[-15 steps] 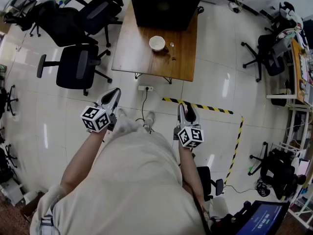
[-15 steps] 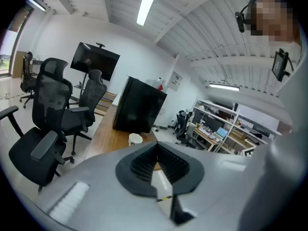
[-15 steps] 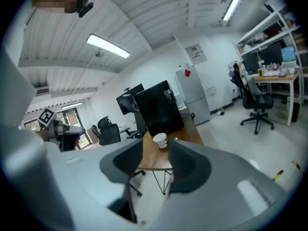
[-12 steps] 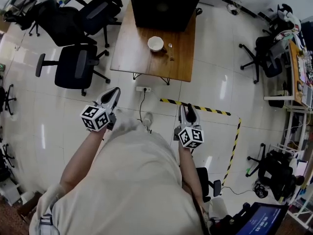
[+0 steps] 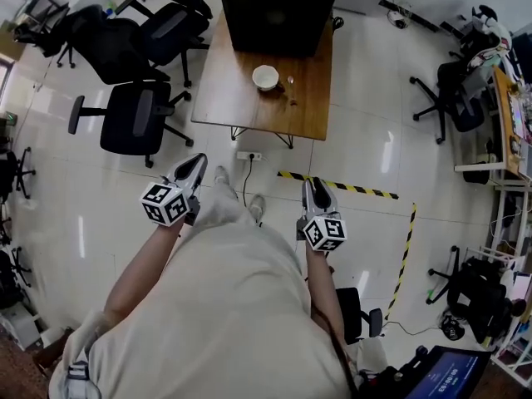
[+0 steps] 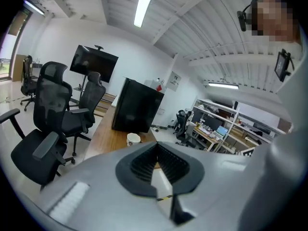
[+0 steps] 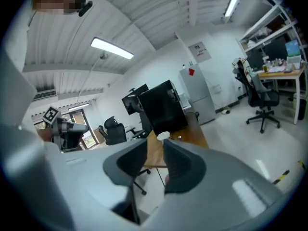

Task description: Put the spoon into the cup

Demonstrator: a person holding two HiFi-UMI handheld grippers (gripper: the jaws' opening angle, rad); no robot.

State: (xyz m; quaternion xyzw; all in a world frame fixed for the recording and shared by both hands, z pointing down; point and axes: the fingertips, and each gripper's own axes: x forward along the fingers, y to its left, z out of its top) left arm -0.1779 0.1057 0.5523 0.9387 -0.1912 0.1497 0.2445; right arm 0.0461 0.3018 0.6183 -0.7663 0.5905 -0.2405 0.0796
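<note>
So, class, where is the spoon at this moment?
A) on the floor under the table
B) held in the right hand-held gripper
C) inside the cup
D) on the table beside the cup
D: the spoon lies on the table, just right of the cup.

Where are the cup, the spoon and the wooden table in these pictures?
cup (image 5: 266,76), head view, on its white inside.
spoon (image 5: 291,81), head view, near its bowl end.
wooden table (image 5: 241,102), head view, on the bare top in front of the cup.
</note>
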